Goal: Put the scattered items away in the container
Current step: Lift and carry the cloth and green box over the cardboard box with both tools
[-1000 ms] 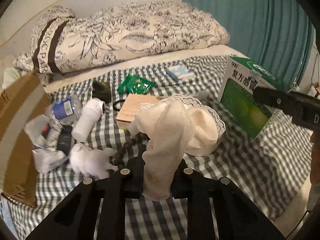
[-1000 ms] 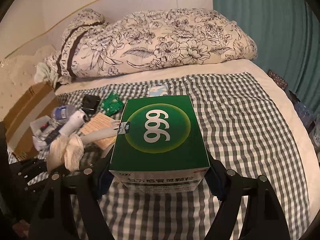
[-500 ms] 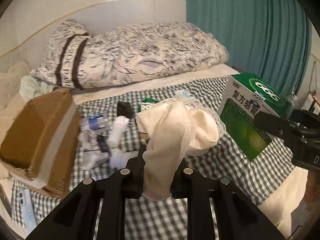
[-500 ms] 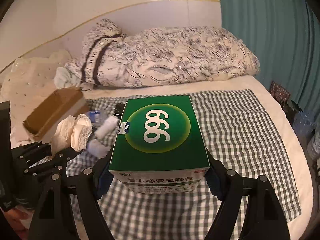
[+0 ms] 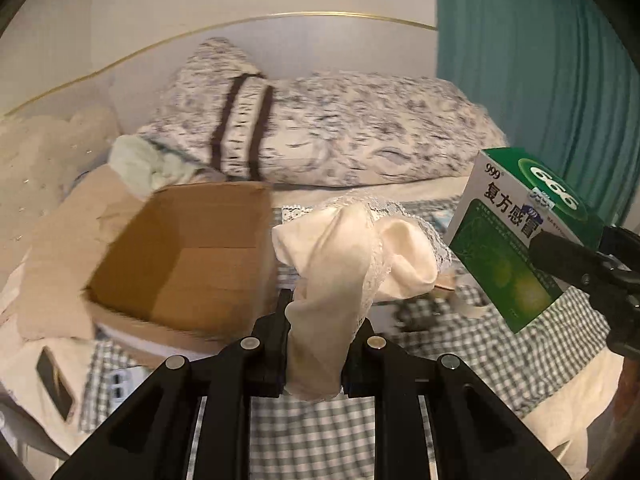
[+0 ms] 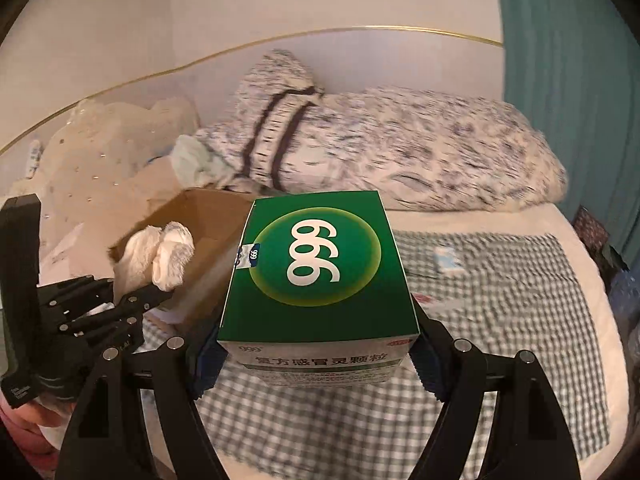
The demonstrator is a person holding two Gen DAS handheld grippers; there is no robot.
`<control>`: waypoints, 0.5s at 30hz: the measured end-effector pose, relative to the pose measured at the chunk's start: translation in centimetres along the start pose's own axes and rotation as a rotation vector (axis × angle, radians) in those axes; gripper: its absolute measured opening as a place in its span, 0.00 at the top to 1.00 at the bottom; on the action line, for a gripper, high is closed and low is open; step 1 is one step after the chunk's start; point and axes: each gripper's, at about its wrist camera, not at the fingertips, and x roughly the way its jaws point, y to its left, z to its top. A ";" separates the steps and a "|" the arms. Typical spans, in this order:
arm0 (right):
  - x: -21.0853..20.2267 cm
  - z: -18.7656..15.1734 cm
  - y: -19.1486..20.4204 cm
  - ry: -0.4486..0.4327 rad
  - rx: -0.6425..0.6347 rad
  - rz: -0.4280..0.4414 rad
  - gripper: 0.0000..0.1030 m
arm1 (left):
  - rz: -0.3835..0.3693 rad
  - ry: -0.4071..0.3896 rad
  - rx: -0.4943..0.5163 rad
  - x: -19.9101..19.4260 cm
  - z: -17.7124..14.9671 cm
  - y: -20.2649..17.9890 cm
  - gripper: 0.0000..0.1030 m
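The bed (image 5: 320,432) with its checked blanket is lying under both claws, and the open cardboard box (image 5: 188,264) is sitting on it toward the left, with its open mouth facing up and toward the claws. In the left wrist view the box is lying ahead and to the left of the left claw (image 5: 316,344), just beside it, so the left hand is the nearer one. In the right wrist view the box (image 6: 200,216) is lying ahead and to the left of the right claw (image 6: 316,352), a bit farther off, with the left claw (image 6: 136,292) in between. The right claw is gripping the green medicine box (image 6: 316,264) by its two sides, flat top up, with its long side pointing away from the claw. The left claw is pinching the cream lace cloth (image 5: 348,264), which is flopping over in a soft heap above the jaws. A second ago both claws were hanging lower over the scattered bottles and packets, and the cardboard box was only showing at the left edge; now it is filling the left middle of the view, and the small things are hidden from sight.
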 end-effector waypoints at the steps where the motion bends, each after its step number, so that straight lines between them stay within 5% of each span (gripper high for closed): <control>1: 0.3 0.2 0.9 0.000 -0.006 0.013 0.25 | 0.009 0.003 -0.009 0.0 0.0 1.2 0.82; 15: 7.8 5.5 12.1 0.037 -0.068 0.163 0.25 | 0.109 0.039 -0.080 2.0 1.5 13.1 0.82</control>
